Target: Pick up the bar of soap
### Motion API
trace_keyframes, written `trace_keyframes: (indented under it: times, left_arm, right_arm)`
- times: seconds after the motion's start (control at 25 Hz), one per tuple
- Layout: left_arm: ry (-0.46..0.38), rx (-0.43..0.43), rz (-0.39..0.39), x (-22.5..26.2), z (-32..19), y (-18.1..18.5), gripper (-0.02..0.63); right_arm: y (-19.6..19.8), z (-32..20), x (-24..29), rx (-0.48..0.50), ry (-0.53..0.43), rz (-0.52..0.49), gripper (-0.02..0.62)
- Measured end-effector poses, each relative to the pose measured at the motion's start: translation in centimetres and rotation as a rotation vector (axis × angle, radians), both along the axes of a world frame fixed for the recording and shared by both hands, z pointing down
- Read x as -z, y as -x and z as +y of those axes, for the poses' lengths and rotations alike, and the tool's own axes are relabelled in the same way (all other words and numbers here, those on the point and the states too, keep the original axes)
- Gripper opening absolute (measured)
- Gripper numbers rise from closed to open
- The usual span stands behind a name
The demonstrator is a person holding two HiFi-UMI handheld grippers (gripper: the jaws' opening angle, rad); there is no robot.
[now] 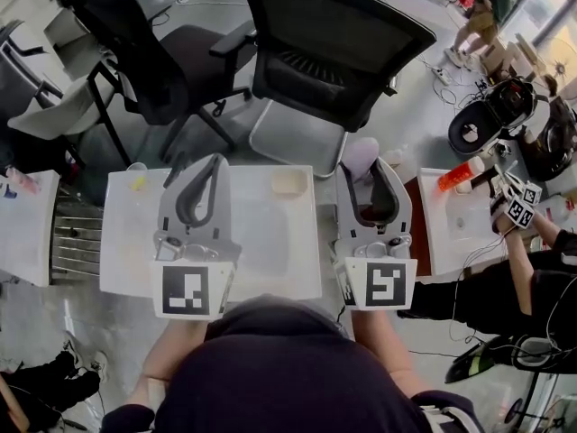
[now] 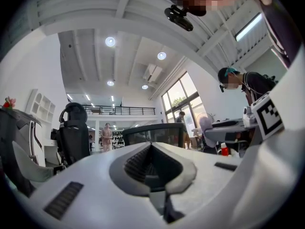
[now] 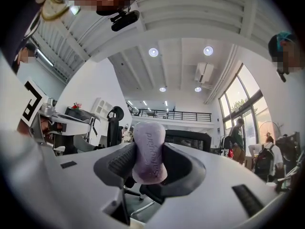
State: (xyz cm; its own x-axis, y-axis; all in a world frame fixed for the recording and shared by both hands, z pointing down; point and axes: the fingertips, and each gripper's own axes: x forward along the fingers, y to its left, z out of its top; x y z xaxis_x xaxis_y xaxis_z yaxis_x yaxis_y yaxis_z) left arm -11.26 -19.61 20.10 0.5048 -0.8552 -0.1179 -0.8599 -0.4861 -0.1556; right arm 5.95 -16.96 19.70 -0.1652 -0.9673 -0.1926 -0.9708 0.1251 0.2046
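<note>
The bar of soap (image 3: pixel 149 151) is lilac with stamped lettering. It stands upright between the pads of my right gripper (image 3: pixel 149 144), which is shut on it. In the head view the soap (image 1: pixel 360 157) shows at the tip of the right gripper (image 1: pixel 368 165), held up beside the right edge of the white table (image 1: pixel 270 251). My left gripper (image 1: pixel 215 163) is raised over the table's left half. Its fingertips meet with nothing between them, and in the left gripper view the left gripper (image 2: pixel 151 146) looks out at the room.
A small beige dish (image 1: pixel 289 183) lies at the table's far edge, and a clear cup (image 1: pixel 137 175) stands at its far left corner. Black office chairs (image 1: pixel 334 48) stand behind. At the right, a side table holds an orange bottle (image 1: pixel 455 177), and another person (image 1: pixel 532 269) is holding a marker cube.
</note>
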Motion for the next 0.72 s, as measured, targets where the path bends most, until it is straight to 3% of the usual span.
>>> trace_keyframes:
  times: [0.72]
  left_arm:
    - [0.025,0.028,-0.011,-1.6,-0.4,-2.3,0.000]
  right_arm:
    - [-1.9,-0.9,-1.2,0.062,0.012,-0.009,0.190]
